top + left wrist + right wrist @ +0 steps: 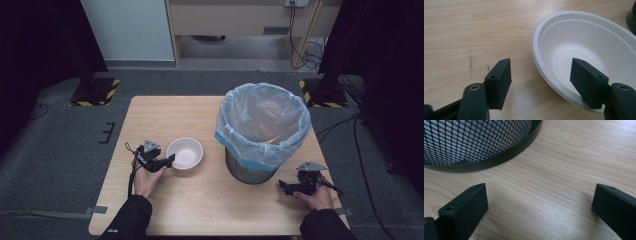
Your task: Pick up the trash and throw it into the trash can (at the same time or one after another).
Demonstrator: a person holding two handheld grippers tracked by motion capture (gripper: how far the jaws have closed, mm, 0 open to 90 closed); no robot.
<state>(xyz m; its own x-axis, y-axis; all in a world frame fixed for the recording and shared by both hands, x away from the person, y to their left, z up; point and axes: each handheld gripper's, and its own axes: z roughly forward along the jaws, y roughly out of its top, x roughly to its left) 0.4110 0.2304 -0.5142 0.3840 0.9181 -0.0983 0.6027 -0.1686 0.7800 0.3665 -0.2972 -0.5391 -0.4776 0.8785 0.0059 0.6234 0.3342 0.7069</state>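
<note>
Table [165, 210] of light wood in the high view holds a round white paper bowl [185, 153] beside a black mesh bin with a blue bag [262, 131]; the left gripper [169, 161] touches the bowl's rim. In the left gripper view the jaws stand open around that rim, one inside and one outside, not yet squeezing, so the grab and lift are still to do. In the right gripper view the right gripper [539, 212] is open over bare wood near the bin.

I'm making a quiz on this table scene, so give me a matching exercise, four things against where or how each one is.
Things:
1. bowl
2. bin
3. left gripper
4. right gripper

States:
A. lined with a pale blue bag
B. jaws open over bare table by the mesh base
C. white, empty, upright
D. jaws open astride a rim

Pairs: 1-C, 2-A, 3-D, 4-B
</note>
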